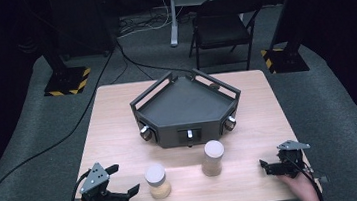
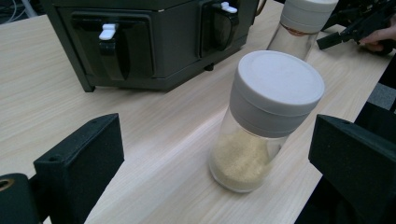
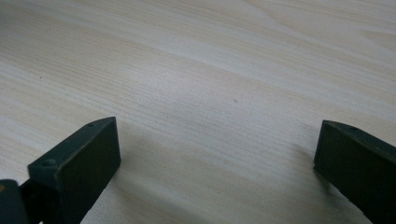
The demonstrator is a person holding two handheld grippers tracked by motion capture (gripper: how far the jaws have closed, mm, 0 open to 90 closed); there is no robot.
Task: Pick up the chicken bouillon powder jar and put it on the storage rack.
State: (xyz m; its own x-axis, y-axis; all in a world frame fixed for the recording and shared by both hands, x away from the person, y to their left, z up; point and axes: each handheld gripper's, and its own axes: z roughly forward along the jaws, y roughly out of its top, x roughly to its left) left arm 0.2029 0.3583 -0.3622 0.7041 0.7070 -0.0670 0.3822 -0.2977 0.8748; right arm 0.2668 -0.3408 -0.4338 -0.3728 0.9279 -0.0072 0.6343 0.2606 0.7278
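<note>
Standing upright near the front edge of the pale wooden table [image 1: 120, 137], a clear glass jar with a grey round lid and a low layer of tan granules [image 1: 157, 181] was seen just to the right of the left gripper [image 1: 122, 179]. Its long axis was vertical. In the left gripper view the same jar [image 2: 261, 126] was framed ahead of and between the two black jaws, nearer the right-hand one, with neither jaw touching it. The jaws were held wide apart and nothing was gripped.

A second, taller clear jar with a grey lid [image 1: 213, 157] stood further right, near the table's middle, before a dark grey angular tray with railed sides [image 1: 187, 104]. The right gripper [image 1: 269, 165] was rested near the front right corner, its jaws likewise spread wide over bare wood and empty. The left hand was judged the nearer one for a sideways grasp of the shorter jar.
</note>
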